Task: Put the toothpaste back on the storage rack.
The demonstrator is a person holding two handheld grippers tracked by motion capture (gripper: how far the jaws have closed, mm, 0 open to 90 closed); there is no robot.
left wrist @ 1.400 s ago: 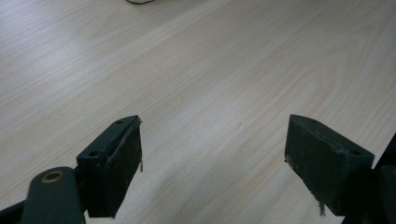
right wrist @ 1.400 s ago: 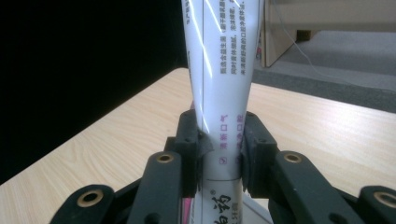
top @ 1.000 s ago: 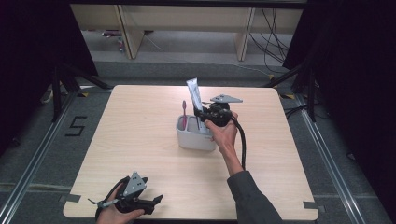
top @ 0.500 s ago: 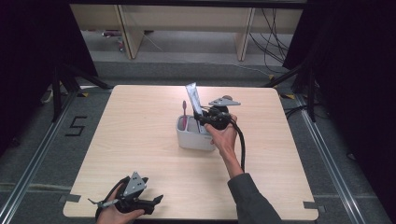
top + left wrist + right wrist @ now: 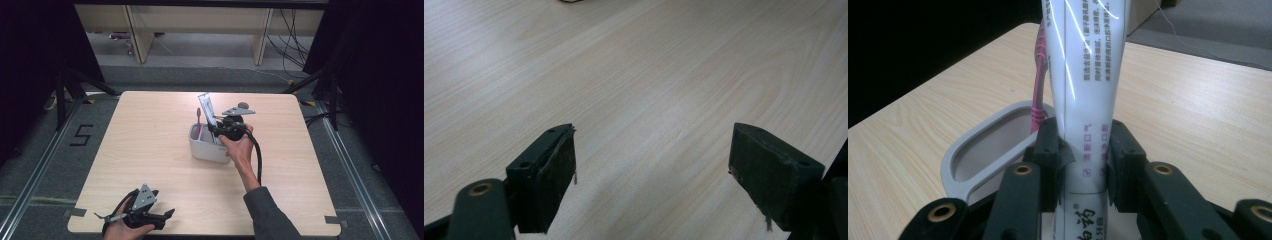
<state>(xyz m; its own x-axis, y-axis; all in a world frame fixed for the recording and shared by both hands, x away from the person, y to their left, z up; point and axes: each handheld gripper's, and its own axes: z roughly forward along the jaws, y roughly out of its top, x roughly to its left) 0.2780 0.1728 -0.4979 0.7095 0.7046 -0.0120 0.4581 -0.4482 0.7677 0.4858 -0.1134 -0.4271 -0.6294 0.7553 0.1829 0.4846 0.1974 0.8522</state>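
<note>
A white oval cup (image 5: 206,147) stands near the table's middle, its rim (image 5: 973,145) close in the right gripper view. A pink toothbrush (image 5: 198,121) leans upright inside it (image 5: 1038,75). My right gripper (image 5: 220,131) is shut on a white toothpaste tube (image 5: 1087,75), which stands upright over the cup (image 5: 207,111); both pads press the tube's sides. Down at the table's front left edge, my left gripper (image 5: 167,214) rests in a hand, open, with only bare wood between its jaws (image 5: 651,165).
The light wooden table (image 5: 150,130) stretches bare around the cup. A black cable (image 5: 257,155) trails from the right gripper along the forearm. Shelving legs (image 5: 135,35) and cables lie on the floor beyond the far edge.
The right gripper and the toothpaste tube have shifted very slightly over the cup. The left gripper has stayed still.
</note>
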